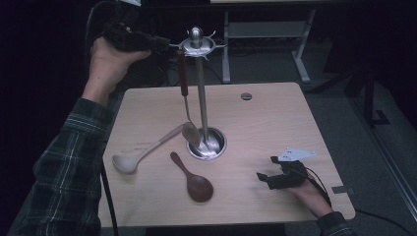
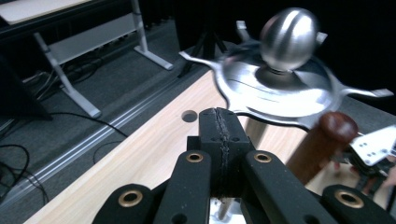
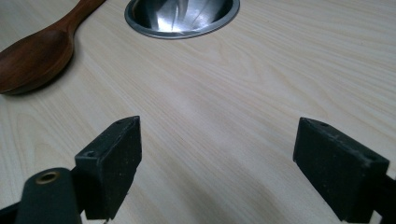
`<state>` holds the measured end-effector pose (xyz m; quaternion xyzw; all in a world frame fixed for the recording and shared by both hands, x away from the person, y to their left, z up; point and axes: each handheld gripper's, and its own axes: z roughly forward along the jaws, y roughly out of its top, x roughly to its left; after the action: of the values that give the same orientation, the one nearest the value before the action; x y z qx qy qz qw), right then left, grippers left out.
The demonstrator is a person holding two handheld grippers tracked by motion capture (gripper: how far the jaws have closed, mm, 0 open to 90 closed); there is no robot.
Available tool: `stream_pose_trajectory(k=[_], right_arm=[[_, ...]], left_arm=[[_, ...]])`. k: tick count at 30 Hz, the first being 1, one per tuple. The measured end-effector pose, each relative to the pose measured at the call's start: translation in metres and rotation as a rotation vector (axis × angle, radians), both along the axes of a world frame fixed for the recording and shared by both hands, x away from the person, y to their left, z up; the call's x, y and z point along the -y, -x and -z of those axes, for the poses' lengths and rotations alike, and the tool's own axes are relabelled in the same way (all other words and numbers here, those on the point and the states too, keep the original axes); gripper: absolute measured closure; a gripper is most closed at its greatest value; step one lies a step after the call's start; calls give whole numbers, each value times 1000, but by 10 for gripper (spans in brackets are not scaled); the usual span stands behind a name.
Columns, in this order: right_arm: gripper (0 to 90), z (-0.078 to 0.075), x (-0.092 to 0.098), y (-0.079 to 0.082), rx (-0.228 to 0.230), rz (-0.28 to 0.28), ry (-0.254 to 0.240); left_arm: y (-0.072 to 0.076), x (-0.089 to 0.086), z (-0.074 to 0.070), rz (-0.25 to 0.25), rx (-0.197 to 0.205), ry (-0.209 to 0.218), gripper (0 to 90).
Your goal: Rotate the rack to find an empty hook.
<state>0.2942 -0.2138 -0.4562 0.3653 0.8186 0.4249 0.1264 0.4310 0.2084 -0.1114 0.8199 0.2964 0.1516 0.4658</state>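
At the far left of the high view, the left gripper (image 1: pixel 164 44) is held up at the height of the crown of the metal utensil stand (image 1: pixel 197 45), just beside one of its hooks. Its own view shows the two jaws pressed flat together with nothing between them. Below that hook hangs a ladle with a dark red-brown handle (image 1: pixel 184 73), its metal bowl down near the stand's round base (image 1: pixel 206 145). The left gripper view adds what the high view cannot: the polished ball on top of the stand (image 2: pixel 288 38), the disc with its thin curved hooks, and the rounded end of the handle (image 2: pixel 337 127) just beside the jaws, not touching them.

On the worktop (image 1: pixel 275 118), left of the base, lies a pale ladle (image 1: pixel 140 155), its handle running toward the base. Next comes a dark wooden spoon (image 1: pixel 193 179), bowl toward the person.

At the right, the right gripper (image 1: pixel 265 178) rests low on the worktop, well apart from the stand. Its view shows the jaws wide apart and empty over bare wood grain, with the wooden spoon (image 3: pixel 37 56) and the rim of the base (image 3: pixel 182 18) ahead.

No brand, label or writing can be read on anything.
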Motion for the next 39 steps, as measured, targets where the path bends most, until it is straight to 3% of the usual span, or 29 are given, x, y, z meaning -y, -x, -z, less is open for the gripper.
stream_pose_trajectory(k=[3, 7, 13, 20, 25, 31, 35, 39], right_arm=[[150, 0, 0, 0, 0, -1, 1], [150, 0, 0, 0, -2, -2, -4], [150, 0, -1, 0, -1, -2, 1], [150, 0, -3, 0, -5, -3, 3], [150, 1, -2, 0, -6, 0, 1], [150, 1, -2, 0, 0, -5, 1], [150, 1, -1, 0, -2, -3, 3], [150, 1, -1, 0, -3, -3, 1]], left_arm=[[-1, 0, 0, 0, -5, 6, 899], [8, -5, -4, 9, -21, 22, 899], [33, -6, -10, 67, -31, 22, 899], [52, 10, -11, 144, -31, 15, 899], [56, 26, -9, 173, -34, -2, 899], [52, 38, -3, 168, -41, -25, 899], [48, 38, -1, 148, -38, -46, 899], [47, 33, -1, 137, -33, -36, 899]])
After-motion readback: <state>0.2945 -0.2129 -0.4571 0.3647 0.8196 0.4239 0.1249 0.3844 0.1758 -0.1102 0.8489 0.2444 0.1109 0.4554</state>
